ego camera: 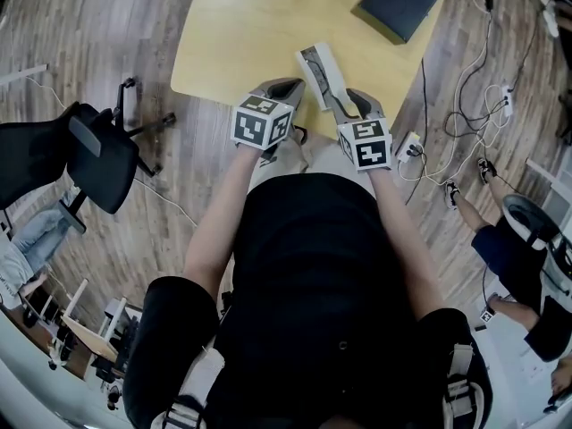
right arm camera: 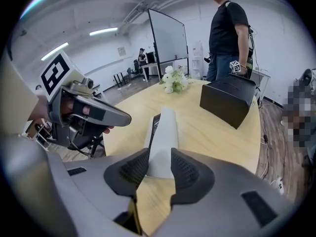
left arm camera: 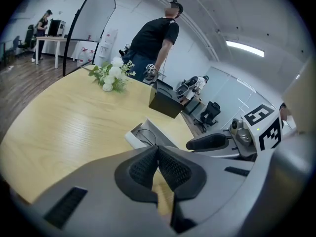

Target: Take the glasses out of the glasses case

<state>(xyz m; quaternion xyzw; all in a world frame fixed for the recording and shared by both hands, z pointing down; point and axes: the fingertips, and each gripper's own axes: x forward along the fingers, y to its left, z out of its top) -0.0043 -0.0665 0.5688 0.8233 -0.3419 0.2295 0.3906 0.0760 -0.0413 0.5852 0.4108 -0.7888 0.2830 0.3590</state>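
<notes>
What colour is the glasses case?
The glasses case is white; it shows best in the right gripper view.

Right hand-held gripper (right arm camera: 159,158) clamped on white glasses case (right arm camera: 163,132), black box (right arm camera: 229,100) behind

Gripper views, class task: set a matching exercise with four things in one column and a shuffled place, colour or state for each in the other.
1 left gripper
2 right gripper
3 black box
4 flowers

A white, at the table's far edge
B closed on the glasses case
C jaws together, nothing between
D dark, beyond the case

Pairs: 1-C, 2-B, 3-D, 4-A
</notes>
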